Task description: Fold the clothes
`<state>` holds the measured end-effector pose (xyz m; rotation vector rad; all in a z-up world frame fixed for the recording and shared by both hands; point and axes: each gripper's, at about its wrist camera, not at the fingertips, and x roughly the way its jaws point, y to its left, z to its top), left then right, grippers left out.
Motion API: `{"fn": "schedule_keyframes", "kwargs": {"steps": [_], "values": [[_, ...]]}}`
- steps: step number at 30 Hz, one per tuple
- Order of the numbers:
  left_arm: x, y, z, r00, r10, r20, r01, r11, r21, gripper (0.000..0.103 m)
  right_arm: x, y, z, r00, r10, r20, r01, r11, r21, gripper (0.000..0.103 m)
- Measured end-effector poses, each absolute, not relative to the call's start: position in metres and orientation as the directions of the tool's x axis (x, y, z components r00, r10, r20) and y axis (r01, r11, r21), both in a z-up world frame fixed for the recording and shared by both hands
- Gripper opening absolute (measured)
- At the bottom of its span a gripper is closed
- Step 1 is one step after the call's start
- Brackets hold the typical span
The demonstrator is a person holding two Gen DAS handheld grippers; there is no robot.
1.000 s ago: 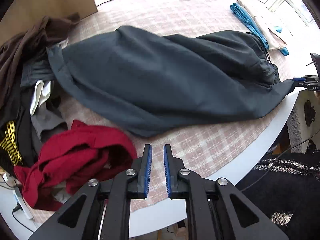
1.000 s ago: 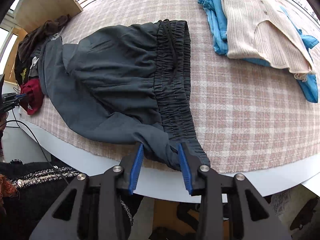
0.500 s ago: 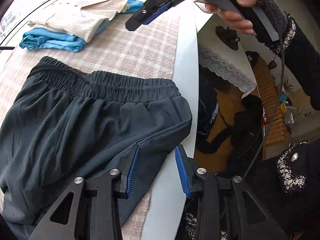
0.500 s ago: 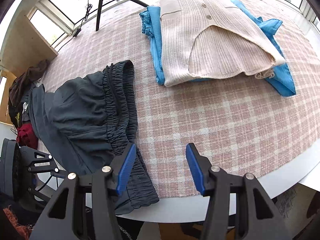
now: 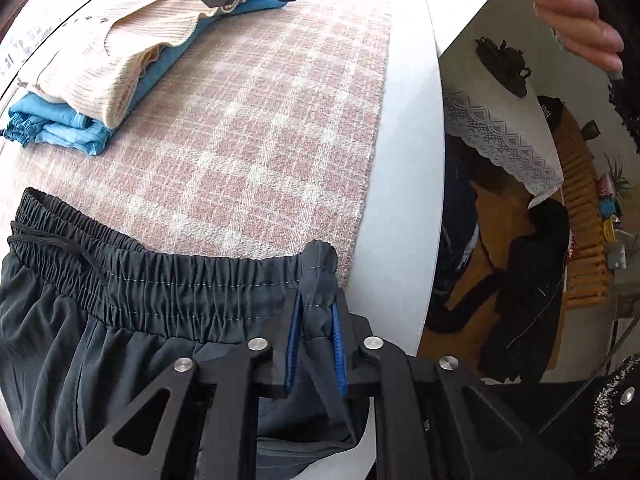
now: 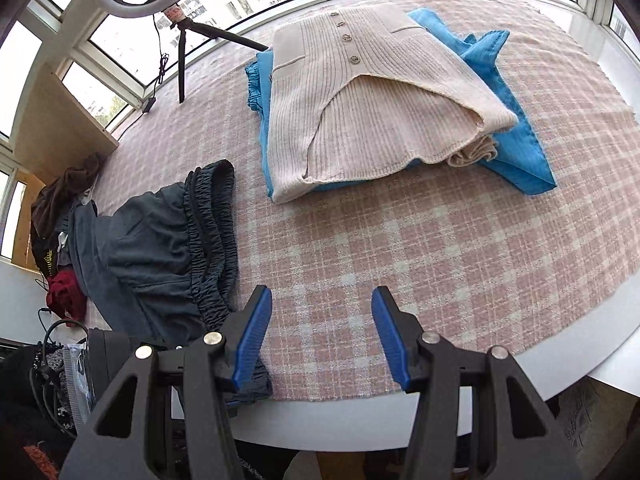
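In the left wrist view the left gripper [image 5: 315, 322] is closing, its blue pads pinching the waistband corner of the dark trousers [image 5: 120, 320] at the table [image 5: 404, 184] edge, while in the right wrist view the right gripper [image 6: 321, 322] hangs with jaws apart above the checked cloth [image 6: 420, 248], the trousers bunched just left of it.

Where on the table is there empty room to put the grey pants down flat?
The checked cloth is bare between the dark grey pants, the cream cardigan stacked on blue clothes, and the table's white front edge. The far left corner is crowded with a clothes pile.
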<state>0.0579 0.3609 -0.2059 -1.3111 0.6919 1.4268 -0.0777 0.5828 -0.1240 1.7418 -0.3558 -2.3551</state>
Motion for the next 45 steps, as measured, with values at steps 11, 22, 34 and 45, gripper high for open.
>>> {"fn": "schedule_keyframes", "kwargs": {"steps": [11,22,34,45], "values": [[-0.027,0.101,-0.11,-0.19,0.381,-0.905,-0.588,-0.782,-0.206,0.009,-0.167,0.47,-0.167,-0.191,-0.383,-0.903,0.293,-0.901,0.32,0.051],[-0.008,0.013,-0.153,-0.192,0.36,-0.913,-0.436,-0.865,-0.249,0.009,-0.188,0.393,-0.196,-0.004,-0.547,-0.837,0.187,-0.823,0.536,0.051],[-0.01,0.0,-0.163,-0.161,0.447,-0.88,-0.504,-0.804,-0.316,0.009,-0.147,0.35,-0.22,0.029,-0.399,-0.916,0.137,-0.907,0.399,0.053],[-0.041,-0.122,-0.113,-0.351,0.5,-0.792,-0.353,-0.854,-0.383,0.009,-0.186,0.217,-0.068,-0.217,-0.528,-0.821,0.36,-0.825,0.435,0.01]]}}
